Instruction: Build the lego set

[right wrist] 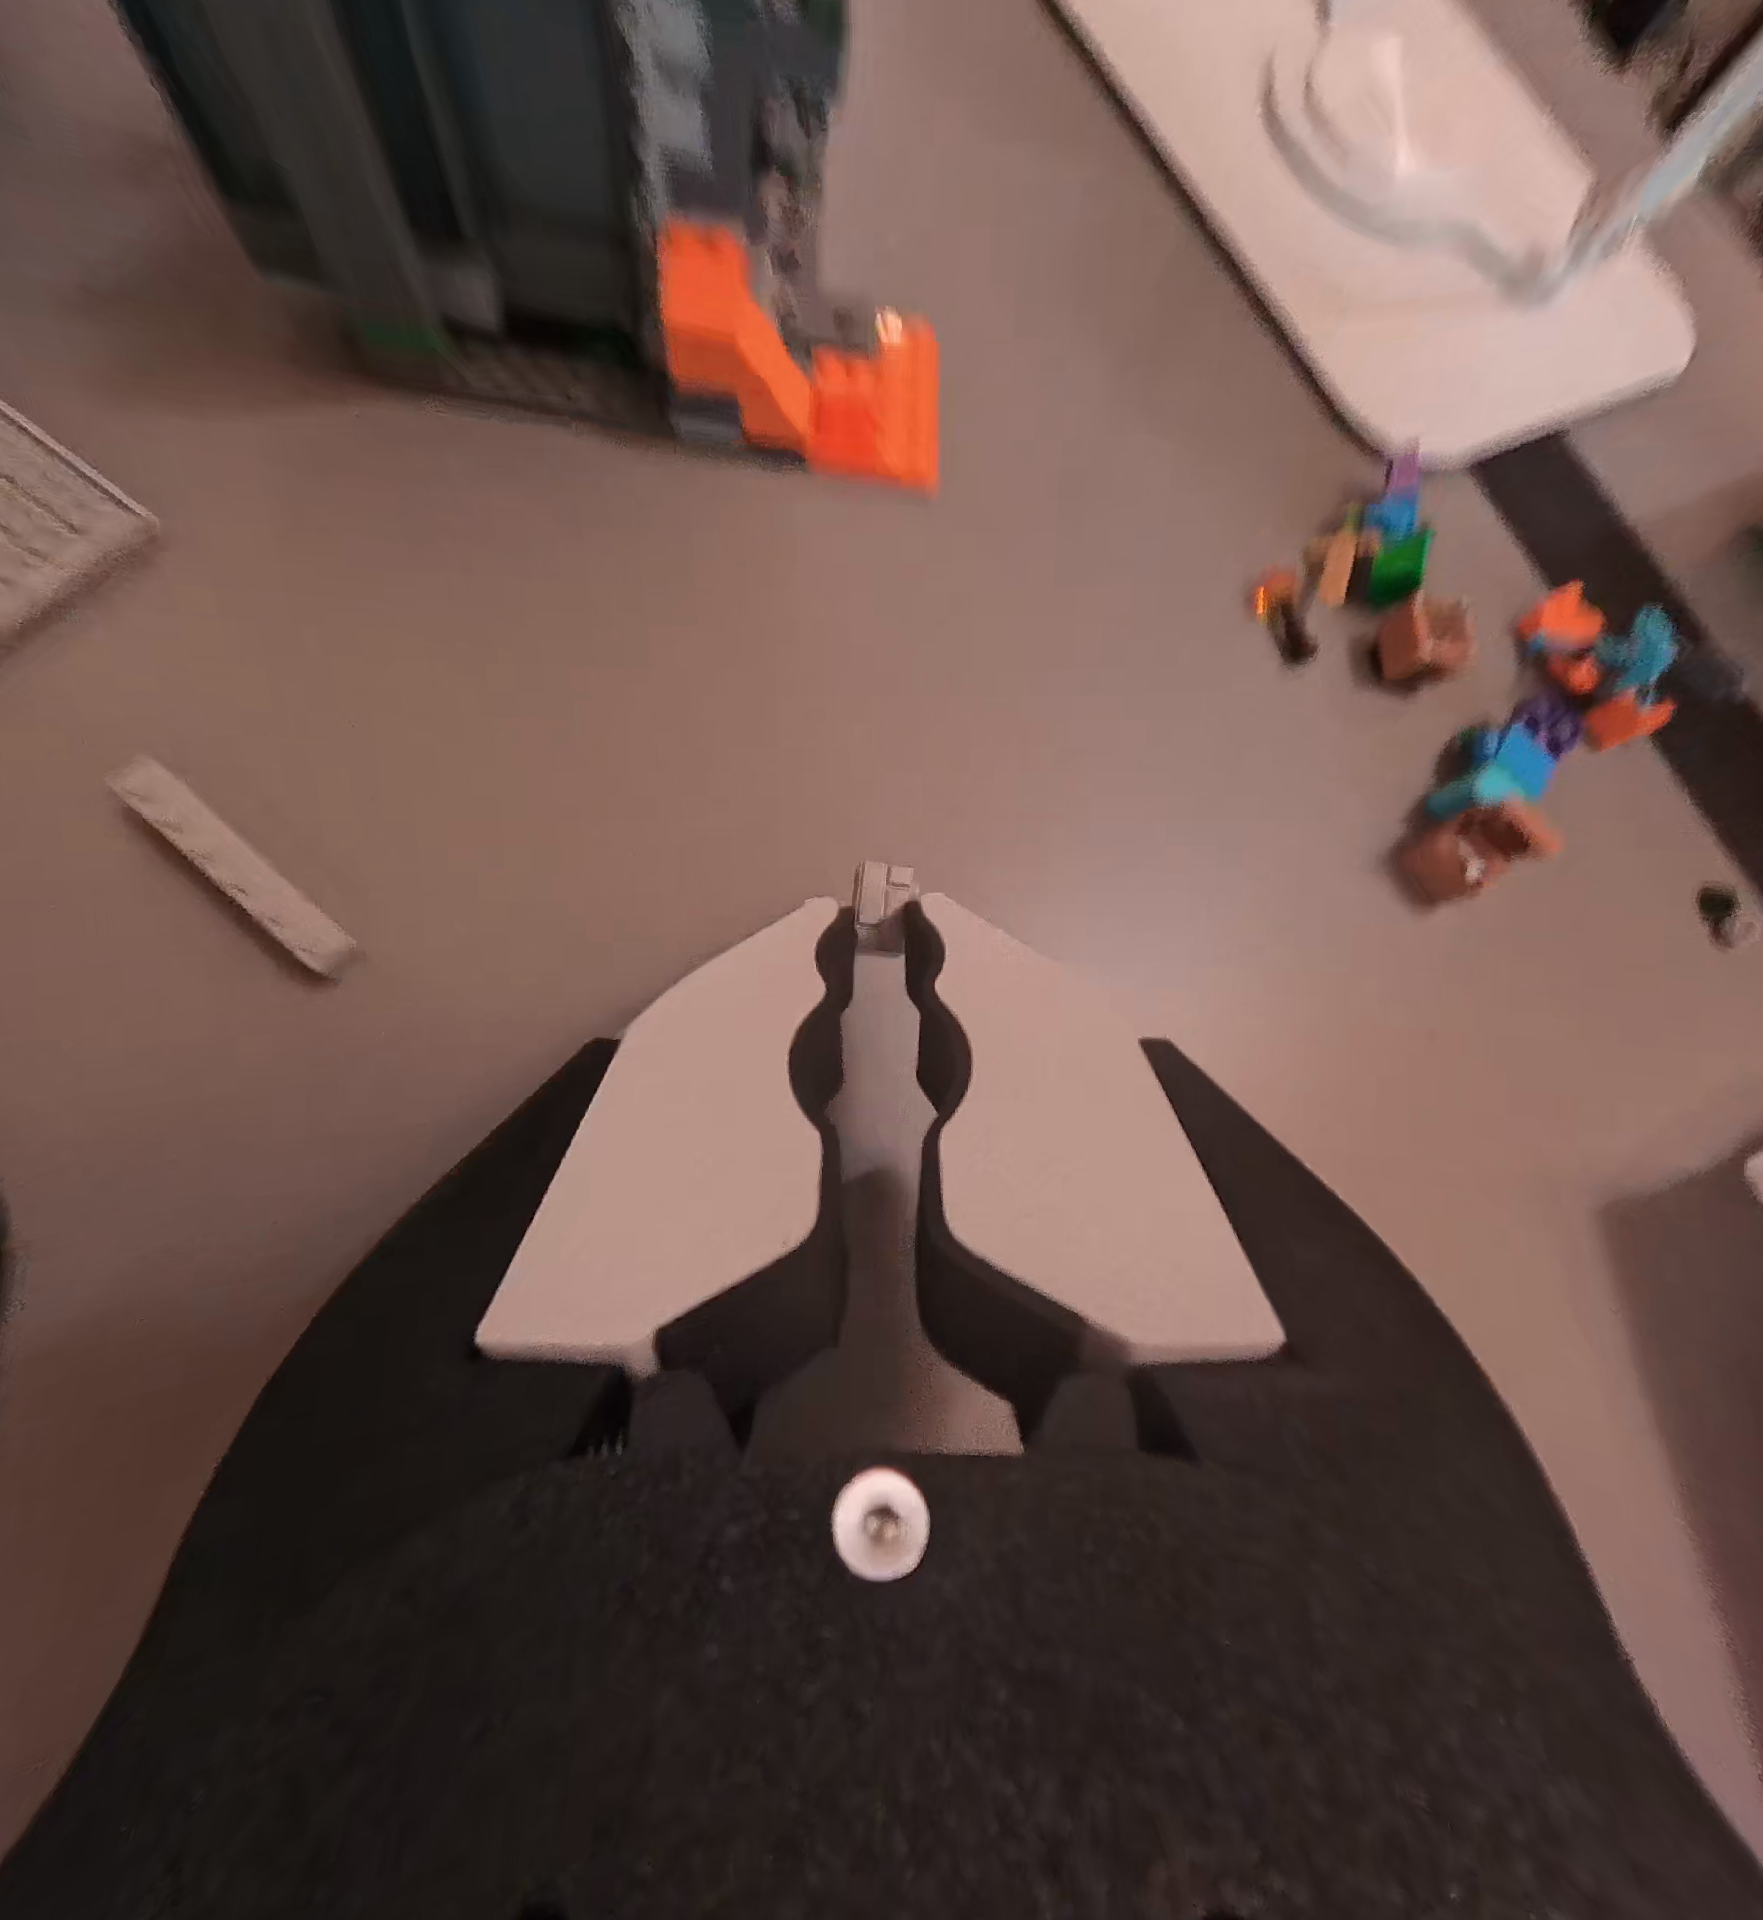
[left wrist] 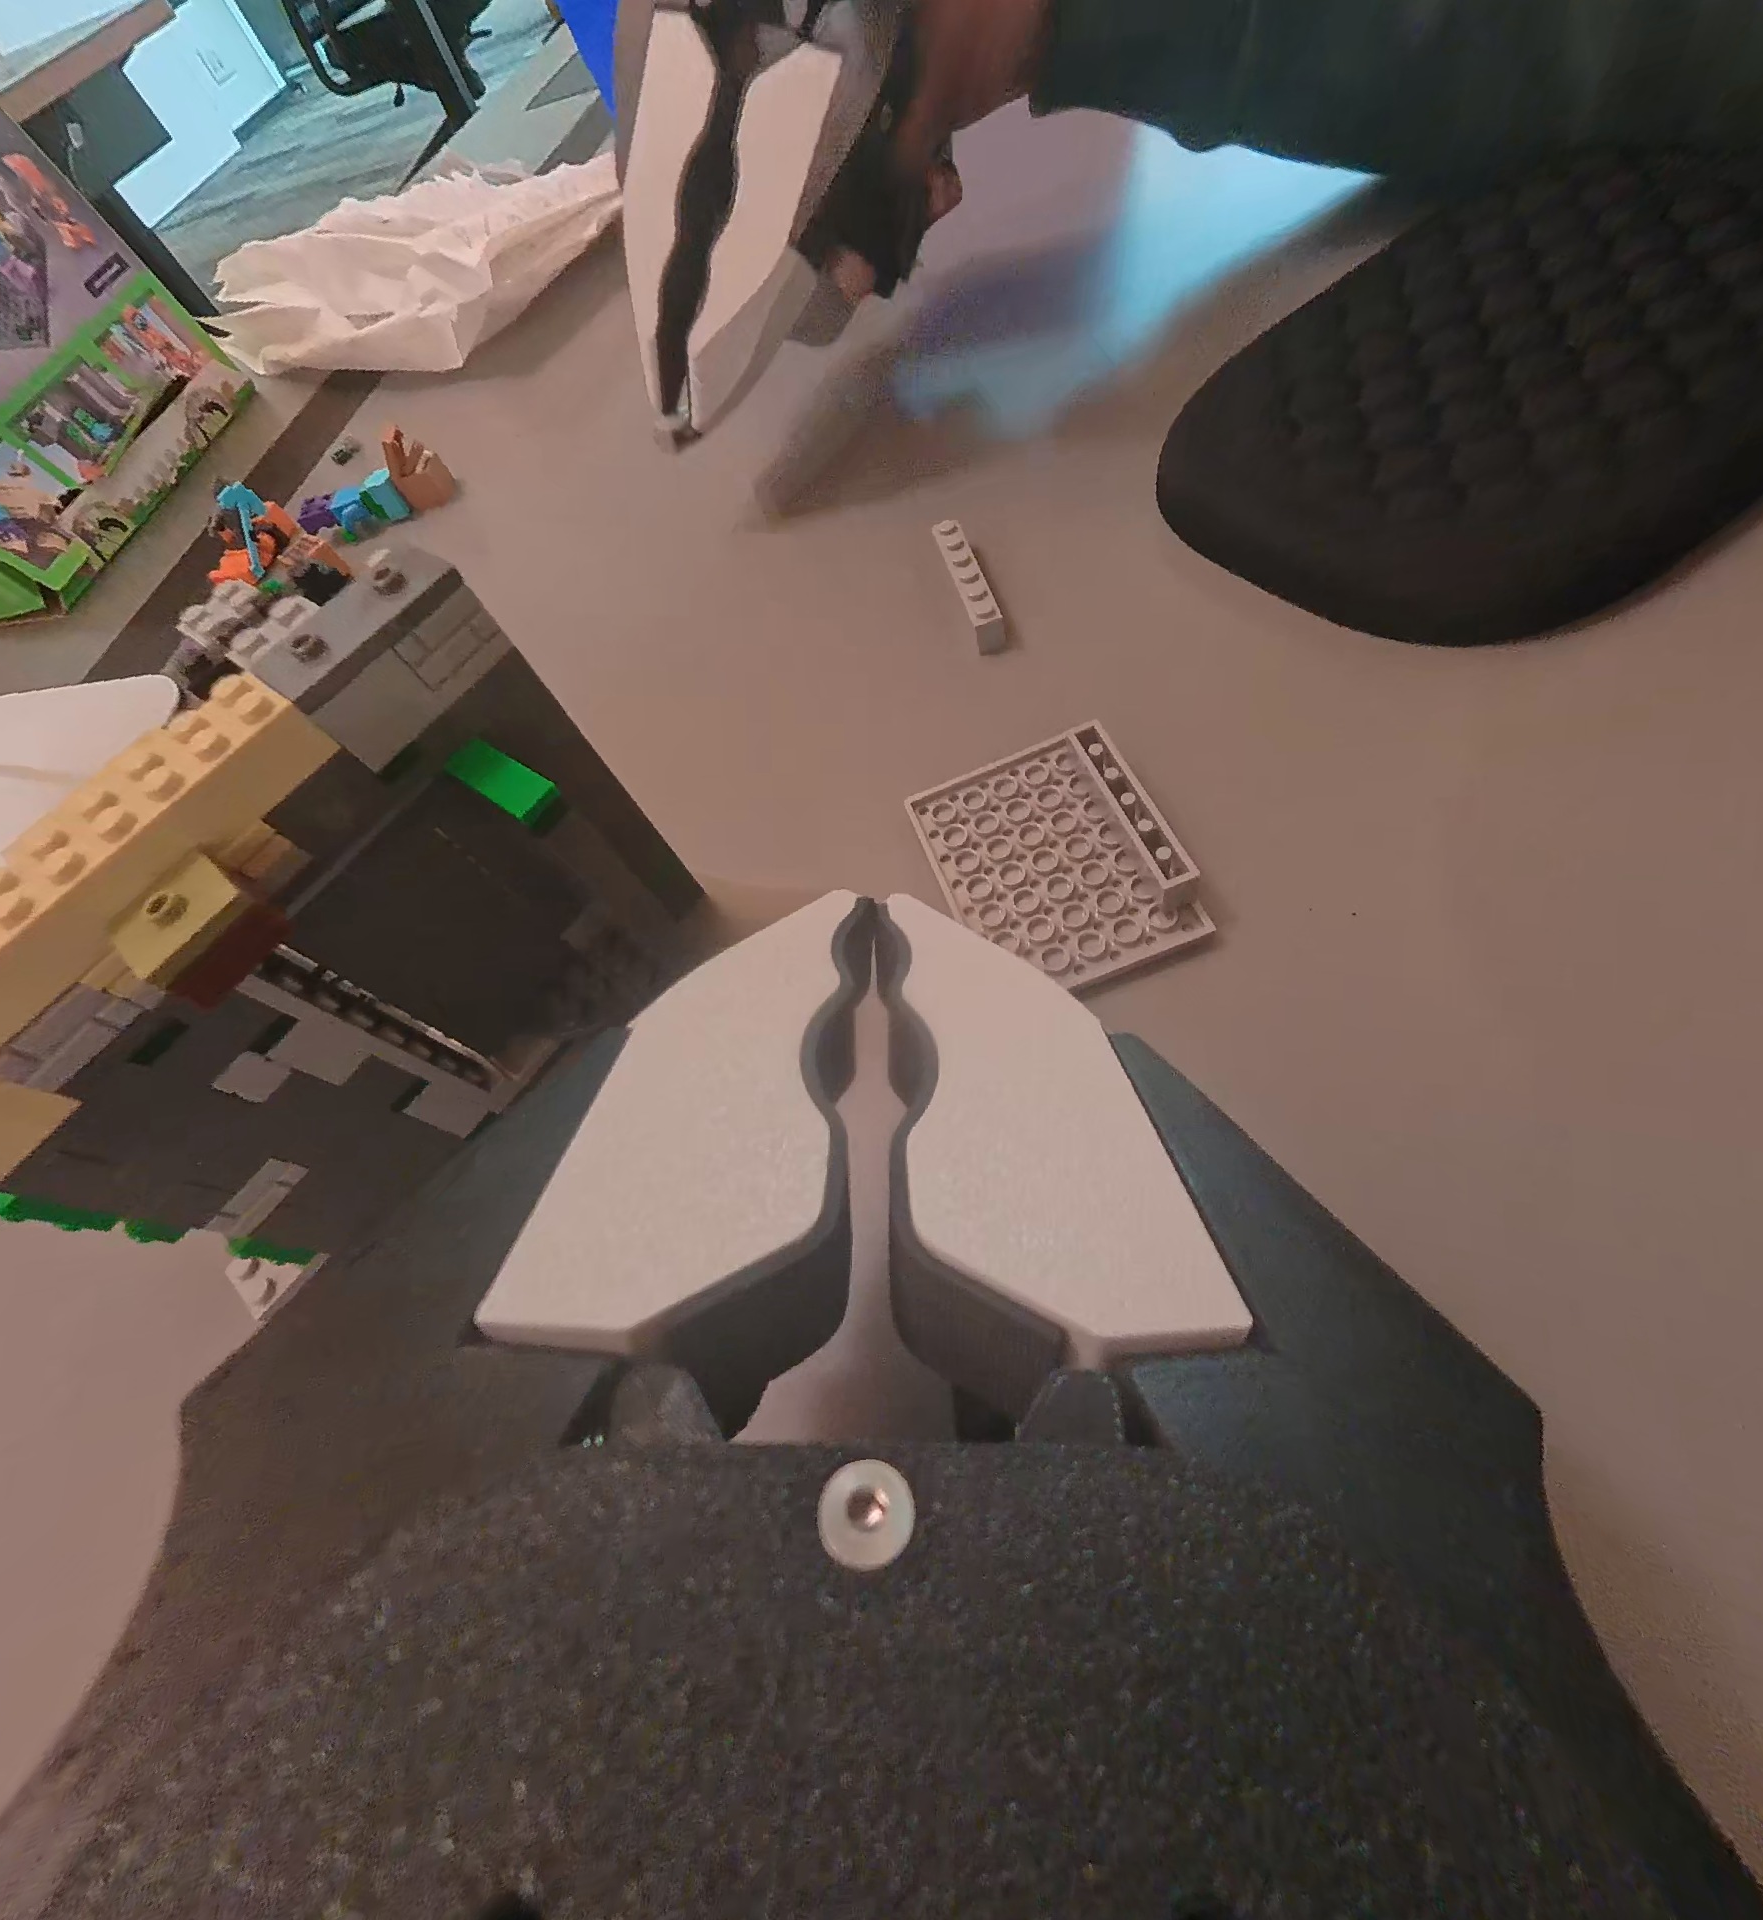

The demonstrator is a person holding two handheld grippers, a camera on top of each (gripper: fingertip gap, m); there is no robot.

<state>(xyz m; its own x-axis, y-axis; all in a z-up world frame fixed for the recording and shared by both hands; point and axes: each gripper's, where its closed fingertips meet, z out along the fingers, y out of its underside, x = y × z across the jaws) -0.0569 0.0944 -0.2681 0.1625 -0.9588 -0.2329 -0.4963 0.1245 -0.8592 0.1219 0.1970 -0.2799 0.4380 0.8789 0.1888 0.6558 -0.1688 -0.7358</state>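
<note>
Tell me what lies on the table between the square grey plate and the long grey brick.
Nothing: between the plate and the brick the left wrist view shows only bare table.

Crumpled white paper bag [left wrist: 420, 270] and black seat cushion [left wrist: 1542, 416] on the table [left wrist: 1376, 1039].

My left gripper [left wrist: 869, 914] has pale grey fingers on a speckled black body; my right gripper [right wrist: 882, 914] matches it and pinches a small light grey brick [right wrist: 882, 896]. The table [left wrist: 1376, 1039] is plain grey-brown. On it lie a light grey plate [left wrist: 1048, 862] patterned with rows of rings, and a light grey studded bar [left wrist: 972, 584]. The brick building [left wrist: 233, 914] is dark grey with tan, light grey, bright green and dark red parts; its far side shows an orange block [right wrist: 815, 384]. Loose pieces [right wrist: 1521, 717] are blue, orange, brown, purple and green. The box [left wrist: 56, 416] is green-edged and multicoloured. The chair seat [left wrist: 1542, 416] is black with a honeycomb weave. The crumpled bag [left wrist: 420, 270] is white.
</note>
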